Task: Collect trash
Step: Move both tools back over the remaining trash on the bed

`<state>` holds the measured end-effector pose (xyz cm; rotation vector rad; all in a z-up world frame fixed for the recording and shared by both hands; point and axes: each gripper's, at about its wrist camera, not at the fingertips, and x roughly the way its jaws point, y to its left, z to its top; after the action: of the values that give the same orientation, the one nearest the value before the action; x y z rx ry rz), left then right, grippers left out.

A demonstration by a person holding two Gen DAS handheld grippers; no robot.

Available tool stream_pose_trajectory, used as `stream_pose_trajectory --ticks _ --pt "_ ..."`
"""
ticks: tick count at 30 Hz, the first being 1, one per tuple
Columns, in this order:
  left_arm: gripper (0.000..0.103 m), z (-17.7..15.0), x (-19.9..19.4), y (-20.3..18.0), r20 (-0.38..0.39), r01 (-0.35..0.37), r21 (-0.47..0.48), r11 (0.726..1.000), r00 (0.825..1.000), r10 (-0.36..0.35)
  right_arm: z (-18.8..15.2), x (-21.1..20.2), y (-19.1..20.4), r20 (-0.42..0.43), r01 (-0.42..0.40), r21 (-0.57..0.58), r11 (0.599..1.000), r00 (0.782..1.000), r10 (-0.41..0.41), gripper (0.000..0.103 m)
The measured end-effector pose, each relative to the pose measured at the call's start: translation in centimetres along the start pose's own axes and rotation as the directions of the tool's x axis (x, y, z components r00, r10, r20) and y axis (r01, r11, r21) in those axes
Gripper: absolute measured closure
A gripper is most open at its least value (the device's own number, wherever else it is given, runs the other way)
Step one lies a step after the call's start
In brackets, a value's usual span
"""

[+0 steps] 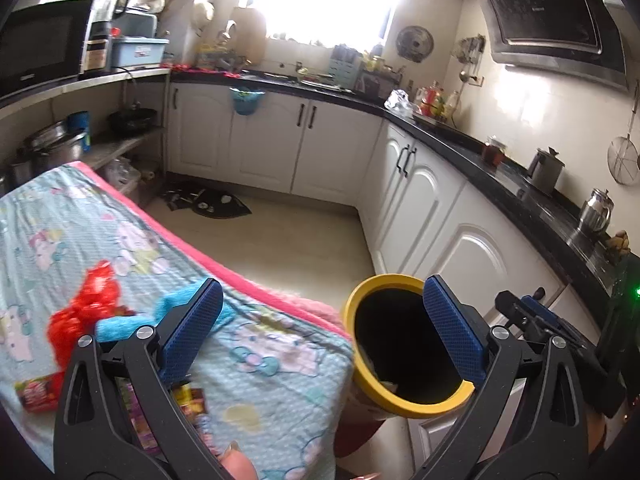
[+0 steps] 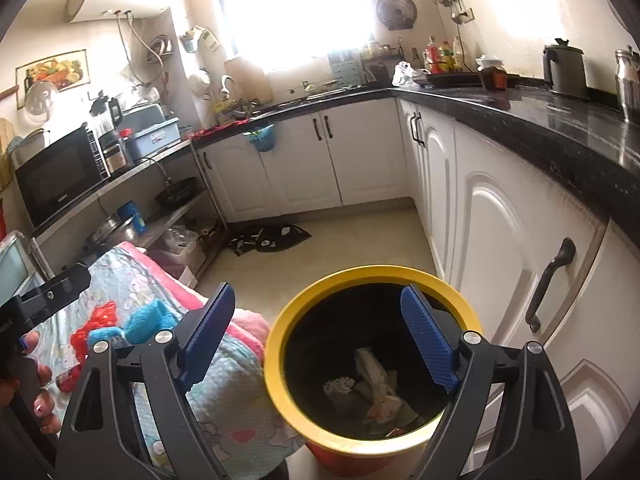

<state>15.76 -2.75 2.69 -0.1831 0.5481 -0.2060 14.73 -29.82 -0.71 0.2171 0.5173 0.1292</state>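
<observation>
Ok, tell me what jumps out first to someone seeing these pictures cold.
The yellow-rimmed bin stands on the floor right under the open right gripper, with crumpled scraps already at its bottom. Beside it, the table's cartoon-print blanket carries a red plastic wrapper and a blue cloth, near the open left gripper.

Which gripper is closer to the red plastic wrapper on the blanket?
Left. The left gripper hovers over the blanket's edge, its left finger just right of the red plastic wrapper. The right gripper sits over the yellow-rimmed trash bin, farther right of the wrapper.
</observation>
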Motion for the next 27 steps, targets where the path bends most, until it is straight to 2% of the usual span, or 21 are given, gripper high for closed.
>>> stream_pose_trajectory --ticks 13,27 --pt "0.011 0.1 -5.6 4.1 0.084 -0.094 -0.042 0.995 0.992 0.097 0.0 -2.3 4.8 0.025 -0.094 -0.068 0.993 0.995 0.096 0.018" --pt "0.011 -0.2 -9.3 8.7 0.123 -0.176 -0.104 0.979 0.975 0.188 -0.6 -3.6 10.0 -0.001 -0.206 -0.144 0.968 0.978 0.208 0.016"
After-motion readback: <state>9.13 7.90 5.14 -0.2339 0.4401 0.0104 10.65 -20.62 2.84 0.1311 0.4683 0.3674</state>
